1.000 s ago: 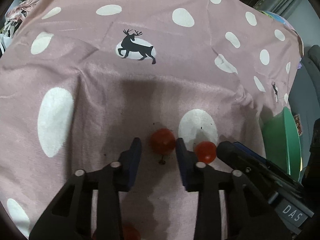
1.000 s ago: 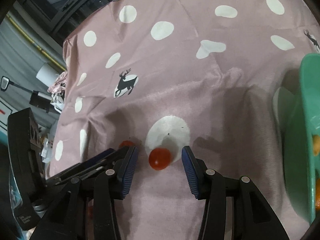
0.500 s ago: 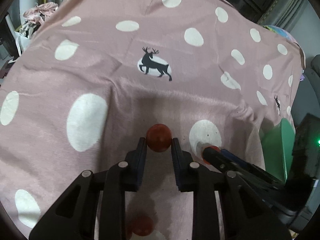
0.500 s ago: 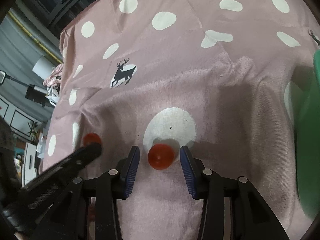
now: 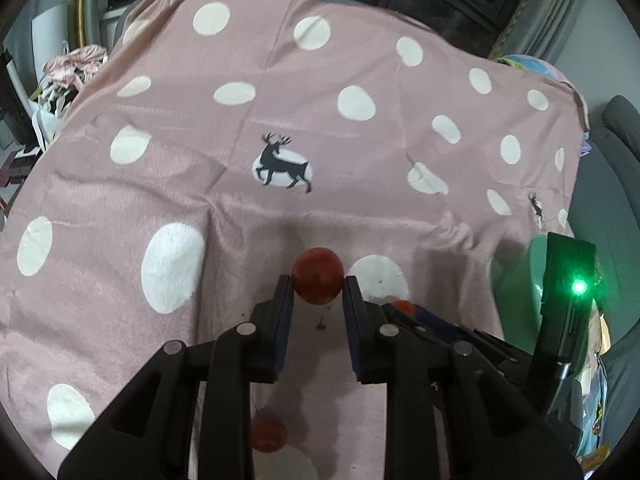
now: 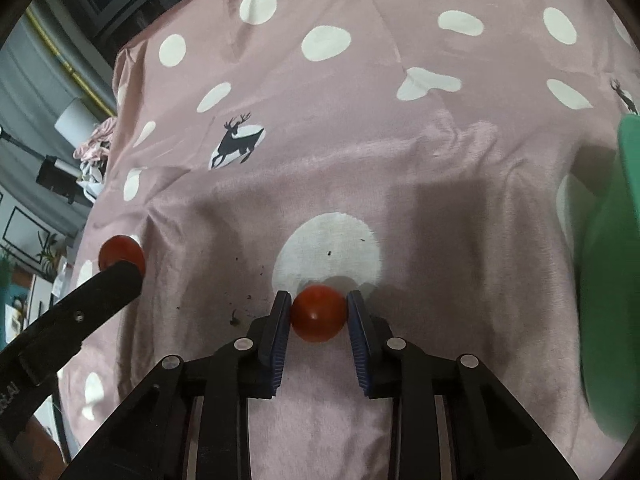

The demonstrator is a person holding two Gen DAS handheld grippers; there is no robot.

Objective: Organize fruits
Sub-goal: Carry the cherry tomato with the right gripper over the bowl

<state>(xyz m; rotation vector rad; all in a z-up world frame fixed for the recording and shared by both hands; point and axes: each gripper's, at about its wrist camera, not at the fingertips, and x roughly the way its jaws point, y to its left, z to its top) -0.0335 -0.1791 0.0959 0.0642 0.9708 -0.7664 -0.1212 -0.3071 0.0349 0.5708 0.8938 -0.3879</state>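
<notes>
Two grippers, one tomato each, over pink spotted cloth.
L gripper (image 5: pixel 318 290): clamped on tomato (image 5: pixel 318 281), lifted off cloth (image 5: pixel 240 216). R gripper (image 6: pixel 319 314): pads squeezing second tomato (image 6: pixel 318 313) at edge of a white dot. Third tomato (image 5: pixel 269 435) lies on cloth under L gripper. Green bowl (image 6: pixel 616 280) at R edge, near R gripper.

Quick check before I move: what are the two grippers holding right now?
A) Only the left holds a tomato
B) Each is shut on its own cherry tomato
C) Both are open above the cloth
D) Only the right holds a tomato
B: the left gripper pinches one cherry tomato, and the right gripper pinches another tomato.
</notes>
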